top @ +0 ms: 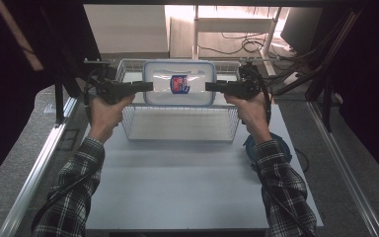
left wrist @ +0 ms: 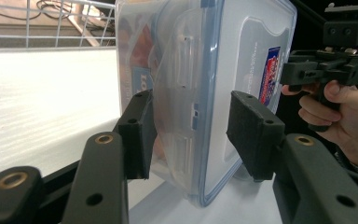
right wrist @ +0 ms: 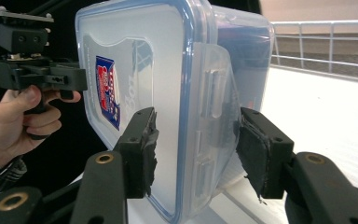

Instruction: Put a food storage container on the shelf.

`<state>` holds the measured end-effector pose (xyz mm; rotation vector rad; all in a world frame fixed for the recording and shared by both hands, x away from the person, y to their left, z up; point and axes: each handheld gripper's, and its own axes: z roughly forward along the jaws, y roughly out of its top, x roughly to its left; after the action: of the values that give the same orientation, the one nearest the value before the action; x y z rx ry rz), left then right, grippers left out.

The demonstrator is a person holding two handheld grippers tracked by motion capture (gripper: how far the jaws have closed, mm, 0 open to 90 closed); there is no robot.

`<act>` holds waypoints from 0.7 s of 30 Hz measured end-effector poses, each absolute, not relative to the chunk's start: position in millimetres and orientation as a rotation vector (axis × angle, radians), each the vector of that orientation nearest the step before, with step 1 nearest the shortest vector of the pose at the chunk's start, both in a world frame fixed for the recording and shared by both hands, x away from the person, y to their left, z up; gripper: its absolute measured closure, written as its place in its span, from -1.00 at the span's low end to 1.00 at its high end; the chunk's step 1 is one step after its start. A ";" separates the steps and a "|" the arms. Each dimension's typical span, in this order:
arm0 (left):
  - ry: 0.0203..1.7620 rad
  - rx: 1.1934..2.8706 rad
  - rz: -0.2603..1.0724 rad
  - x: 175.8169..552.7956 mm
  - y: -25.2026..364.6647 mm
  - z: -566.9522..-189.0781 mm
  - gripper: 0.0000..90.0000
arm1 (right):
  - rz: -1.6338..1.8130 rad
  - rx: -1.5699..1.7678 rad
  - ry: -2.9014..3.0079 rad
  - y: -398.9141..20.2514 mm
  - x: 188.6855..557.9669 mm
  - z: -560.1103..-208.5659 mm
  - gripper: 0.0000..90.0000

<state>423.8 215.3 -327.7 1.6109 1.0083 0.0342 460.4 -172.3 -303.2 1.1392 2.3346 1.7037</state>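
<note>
- You hold a clear plastic food box (top: 179,82) with a blue-rimmed lid between your two tools, lifted over the far half of the wire basket (top: 180,132), which sits at 12 o'clock on the white worktop (top: 177,182).
- Your left hand-held gripper (top: 148,86) clamps the box's 9 o'clock end; in the left gripper view its jaws stand about half open, one pad (left wrist: 140,135) on the base and the other on the lid.
- Your right hand-held gripper (top: 210,87) does the same at the 3 o'clock end, jaws about half open and pressed on lid and base across the side latch (right wrist: 212,135).
- Risk: each grip covers only a short stretch of smooth plastic. If one hand drifts out or up faster than the other, the box could twist or slip free and drop onto the basket wires.
- Risk: the right pads sit over the latch; a harder squeeze might pop it or flex the lid.
- Risk: lowering the box at a tilt could catch a corner on the basket rim.
- Writing: the lid bears a red, white and blue label (top: 179,84); its words are too small to read. Faint raised letters beside it cannot be made out.
</note>
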 end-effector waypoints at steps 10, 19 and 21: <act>1.013 1.600 0.038 428.8 215.2 -332.4 0.14 | 1.689 1.173 2.330 -171.2 466.9 -305.1 0.07; 1.013 1.597 0.031 432.1 214.4 -332.8 -0.05 | 1.663 1.149 2.300 -165.5 467.8 -304.7 0.02; 1.010 1.602 0.035 433.6 214.6 -332.3 -0.07 | 1.653 1.149 2.295 -164.7 468.3 -304.1 0.01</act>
<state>433.6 214.6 -332.3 1.6017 1.0102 0.0347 468.3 -164.7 -304.1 1.1493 2.2951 1.6531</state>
